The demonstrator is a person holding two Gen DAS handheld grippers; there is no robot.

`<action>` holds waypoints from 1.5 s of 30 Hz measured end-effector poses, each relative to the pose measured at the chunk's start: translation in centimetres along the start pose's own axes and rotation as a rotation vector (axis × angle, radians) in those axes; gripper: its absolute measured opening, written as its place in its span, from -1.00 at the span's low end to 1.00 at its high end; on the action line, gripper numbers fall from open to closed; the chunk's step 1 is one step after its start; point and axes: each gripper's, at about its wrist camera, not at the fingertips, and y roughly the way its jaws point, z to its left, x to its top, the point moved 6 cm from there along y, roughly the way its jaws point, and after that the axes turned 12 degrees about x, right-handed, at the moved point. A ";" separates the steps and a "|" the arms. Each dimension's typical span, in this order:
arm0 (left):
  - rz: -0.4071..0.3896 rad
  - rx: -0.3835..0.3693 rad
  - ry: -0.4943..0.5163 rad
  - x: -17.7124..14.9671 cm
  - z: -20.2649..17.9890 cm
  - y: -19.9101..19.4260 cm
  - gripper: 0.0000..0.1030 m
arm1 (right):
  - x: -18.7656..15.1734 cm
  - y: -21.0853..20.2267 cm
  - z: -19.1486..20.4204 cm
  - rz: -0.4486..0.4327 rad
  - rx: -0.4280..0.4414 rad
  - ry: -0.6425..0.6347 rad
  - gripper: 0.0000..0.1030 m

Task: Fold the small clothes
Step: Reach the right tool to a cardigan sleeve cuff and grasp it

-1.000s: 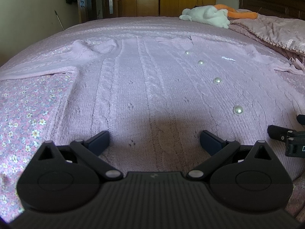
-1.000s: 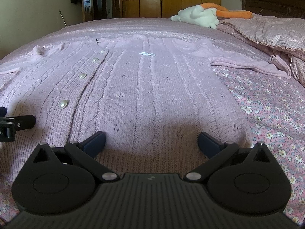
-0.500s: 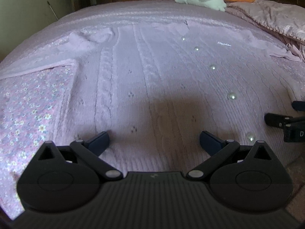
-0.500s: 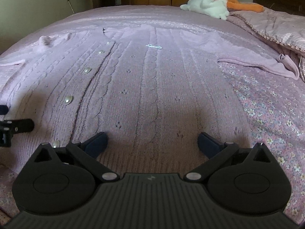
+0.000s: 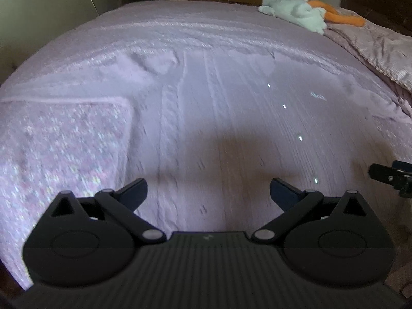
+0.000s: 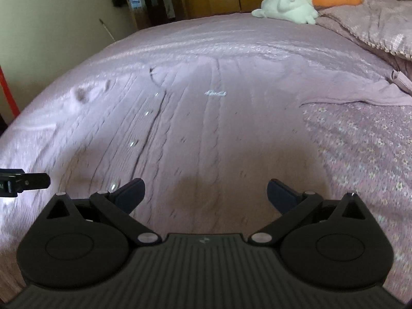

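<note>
Two claws, left claw and right claw, hover released over the cardigan, which lies flat on the bed. Risk: claws snagging knit near buttons at 10 o'clock, bunching fabric.

Cable-knit cardigan, glossy buttons

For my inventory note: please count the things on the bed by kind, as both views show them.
Pink knitted cardigan: 1
White and orange soft toy: 1
Folded pink quilt: 1
Handheld tool, left tool and right tool, both open above the cardigan: 2
Total: 5
</note>
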 end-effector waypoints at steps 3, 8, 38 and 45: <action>-0.004 0.001 -0.010 1.4 -0.1 0.3 1.00 | 1.5 0.0 -2.1 -0.008 -0.015 0.036 1.00; 0.022 0.036 -0.014 3.3 -0.7 2.4 1.00 | 4.0 -0.9 -7.0 -0.073 -0.011 0.133 1.00; 0.163 0.148 -0.012 3.4 -4.2 9.0 1.00 | 11.7 -1.5 -40.3 -0.397 -0.352 0.440 1.00; 0.149 0.161 -0.005 3.2 -4.6 8.5 1.00 | 13.5 -0.7 -42.9 -0.389 -0.397 0.422 1.00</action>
